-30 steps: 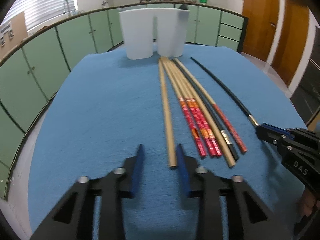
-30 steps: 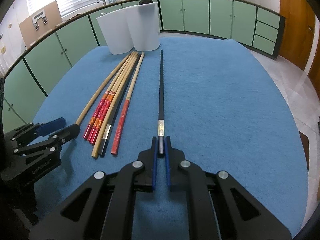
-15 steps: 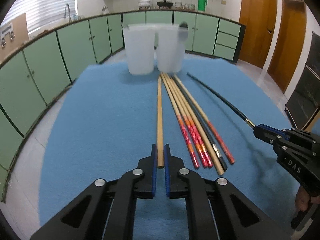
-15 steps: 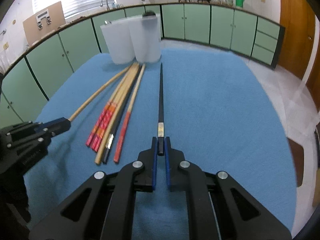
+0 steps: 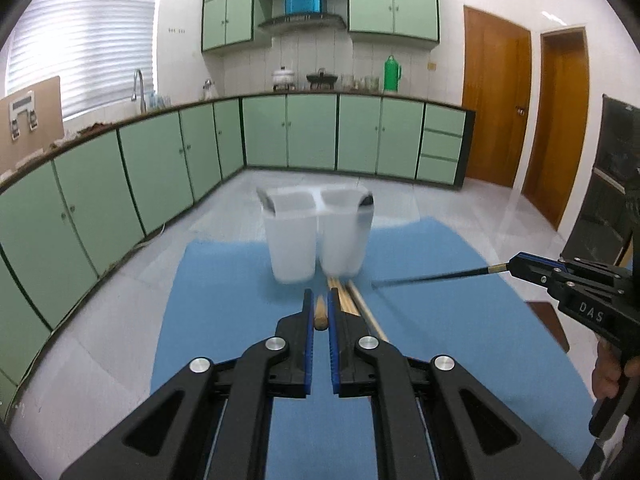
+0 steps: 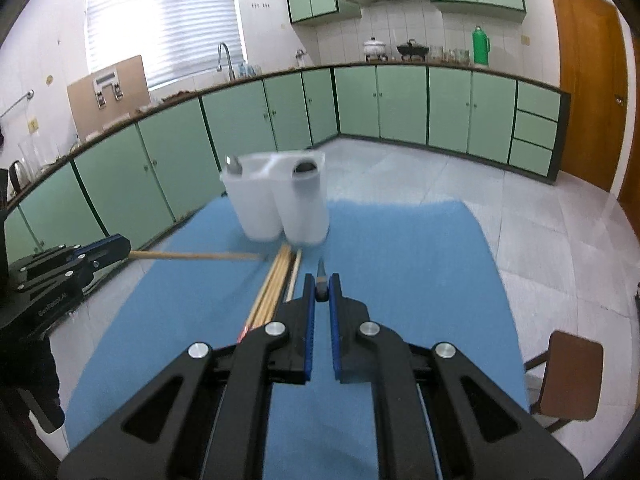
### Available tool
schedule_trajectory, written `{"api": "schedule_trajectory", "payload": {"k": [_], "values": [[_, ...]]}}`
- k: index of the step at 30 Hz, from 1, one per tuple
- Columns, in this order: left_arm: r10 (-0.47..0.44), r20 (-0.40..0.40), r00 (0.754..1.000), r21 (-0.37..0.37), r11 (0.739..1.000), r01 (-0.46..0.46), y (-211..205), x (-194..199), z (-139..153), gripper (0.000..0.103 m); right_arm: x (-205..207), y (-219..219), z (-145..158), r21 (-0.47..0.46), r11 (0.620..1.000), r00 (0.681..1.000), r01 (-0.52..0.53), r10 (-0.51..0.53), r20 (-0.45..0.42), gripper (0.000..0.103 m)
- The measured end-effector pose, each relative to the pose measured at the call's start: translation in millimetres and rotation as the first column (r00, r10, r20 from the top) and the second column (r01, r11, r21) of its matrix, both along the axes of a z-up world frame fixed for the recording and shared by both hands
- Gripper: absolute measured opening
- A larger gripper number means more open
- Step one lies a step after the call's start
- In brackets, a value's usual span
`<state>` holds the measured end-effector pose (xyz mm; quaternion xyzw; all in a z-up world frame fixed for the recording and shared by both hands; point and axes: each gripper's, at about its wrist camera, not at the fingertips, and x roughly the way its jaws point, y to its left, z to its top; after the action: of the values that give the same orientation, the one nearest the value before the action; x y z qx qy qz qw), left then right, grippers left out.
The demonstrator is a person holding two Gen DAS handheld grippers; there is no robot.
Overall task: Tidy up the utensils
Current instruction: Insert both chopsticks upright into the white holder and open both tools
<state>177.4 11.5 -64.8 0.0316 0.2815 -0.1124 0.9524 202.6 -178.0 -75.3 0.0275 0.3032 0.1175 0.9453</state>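
Chopsticks are held by both tongs above the blue-covered tabletop [image 5: 224, 320]. The left tongs [image 5: 319, 312] are clamped on the butt end of a plain wooden chopstick [image 5: 320, 314], which is seen end-on between the blue pads in the left wrist view and, in the right wrist view [image 6: 192, 256], as a long shaft reaching from the left tongs [image 6: 120, 246] toward the white holder. The right tongs [image 6: 321, 290] are closed on the end of a black chopstick [image 6: 321, 276]; in the left wrist view its shaft [image 5: 432, 278] is seen running from the right tongs [image 5: 516, 262] toward the holder, clear of the cloth.

The white two-compartment utensil holder [image 5: 316, 236] is placed upright at the far edge of the cloth; a dark utensil head is seen at each outer rim. The remaining chopsticks [image 6: 276, 284] are left in a bundle on the cloth, tips just short of the holder's base, between the two lifted sticks. Part of a hand [image 5: 608, 372] is visible on the right handle.
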Motion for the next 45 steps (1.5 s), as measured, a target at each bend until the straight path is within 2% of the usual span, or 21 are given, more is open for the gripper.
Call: {"api": "schedule_trajectory", "payload": {"k": [4, 11, 16, 19, 24, 26, 30, 35, 40, 45], "values": [[-0.021, 0.034, 0.999, -0.011, 1.000, 0.021, 1, 17, 19, 0.006, 16, -4, 26, 0.033, 0.999, 0.999, -0.038, 0.037, 0.022, 0.006], [-0.054, 0.042, 0.998, -0.036, 0.998, 0.056, 1, 44, 38, 0.006, 52, 1, 60, 0.022, 0.995, 0.995, -0.101, 0.101, 0.022, 0.006], [-0.073, 0.081, 0.994, -0.029, 0.997, 0.076, 3, 48, 55, 0.006, 67, 3, 82, 0.035, 0.988, 0.989, -0.147, 0.146, 0.031, 0.006], [-0.092, 0.112, 0.989, -0.033, 0.995, 0.096, 3, 48, 73, 0.006, 72, 5, 101, 0.025, 0.986, 0.984, -0.166, 0.164, 0.065, 0.006], [-0.099, 0.221, 0.970, -0.028, 0.994, 0.108, 6, 40, 113, 0.006, 82, 3, 148, 0.091, 0.970, 0.966, -0.225, 0.210, 0.151, 0.006], [-0.088, 0.262, 0.961, -0.017, 0.995, 0.096, 7, 42, 127, 0.006, 88, 5, 164, 0.075, 0.974, 0.960, -0.214, 0.195, 0.203, 0.006], [-0.072, 0.296, 0.952, -0.003, 0.997, 0.076, 8, 52, 138, 0.006, 107, 9, 186, 0.046, 0.984, 0.948, -0.172, 0.153, 0.279, 0.006], [-0.058, 0.313, 0.948, 0.012, 0.998, 0.058, 4, 80, 135, 0.006, 141, 12, 182, 0.060, 0.986, 0.945, -0.158, 0.134, 0.299, 0.006], [-0.050, 0.307, 0.950, -0.002, 0.999, 0.053, 4, 111, 124, 0.006, 170, 19, 159, 0.056, 0.988, 0.946, -0.143, 0.120, 0.300, 0.006], [-0.042, 0.274, 0.961, -0.041, 0.998, 0.055, 7, 140, 105, 0.006, 194, 26, 125, 0.046, 0.991, 0.965, -0.127, 0.113, 0.237, 0.006]]}}
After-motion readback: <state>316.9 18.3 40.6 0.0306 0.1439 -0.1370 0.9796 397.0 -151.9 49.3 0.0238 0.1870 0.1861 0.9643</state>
